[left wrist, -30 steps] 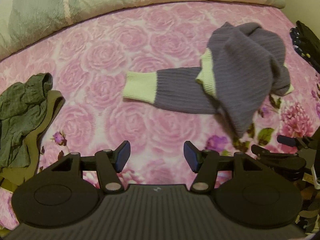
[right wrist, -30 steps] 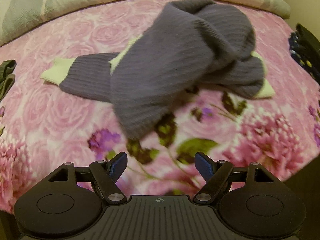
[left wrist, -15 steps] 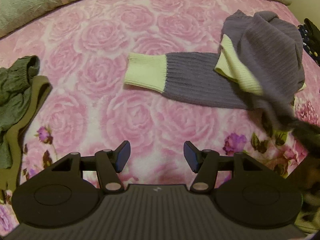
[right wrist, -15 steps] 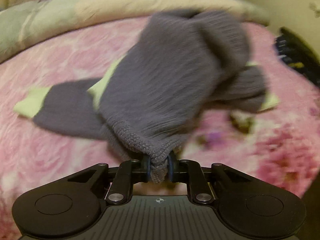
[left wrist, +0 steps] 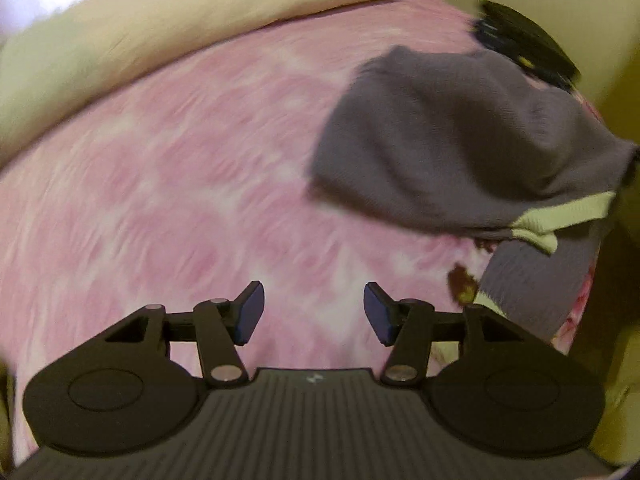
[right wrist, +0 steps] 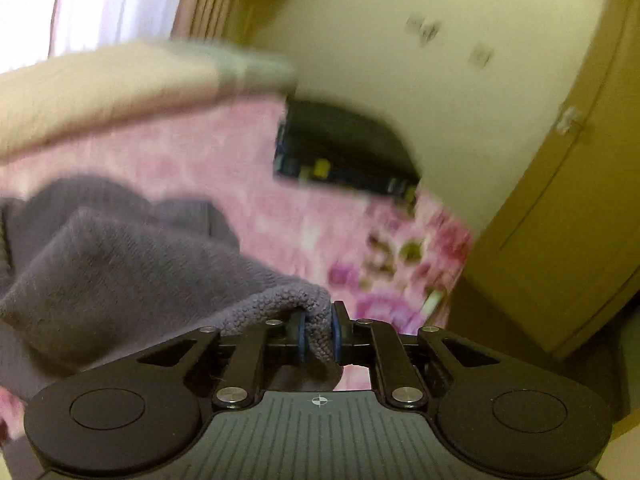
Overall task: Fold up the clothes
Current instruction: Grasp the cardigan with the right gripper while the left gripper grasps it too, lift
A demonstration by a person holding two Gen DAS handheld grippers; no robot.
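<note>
A purple knit sweater (left wrist: 460, 136) with pale green cuffs (left wrist: 560, 220) hangs bunched above the pink rose bedspread (left wrist: 180, 184) at the right of the left wrist view. My right gripper (right wrist: 318, 334) is shut on a thick hem of the sweater (right wrist: 120, 276), which drapes away to the left. My left gripper (left wrist: 312, 314) is open and empty, over bare bedspread to the left of the sweater. Both views are blurred by motion.
A dark patterned garment (right wrist: 344, 152) lies at the bed's far right edge, also in the left wrist view (left wrist: 524, 40). A rolled pale quilt (left wrist: 160, 32) runs along the far side. A wall and wooden wardrobe (right wrist: 560, 220) stand right of the bed.
My right gripper has lifted the sweater and swung right toward the wall. The left gripper's view has shifted right; the green clothes at the left have left the view.
</note>
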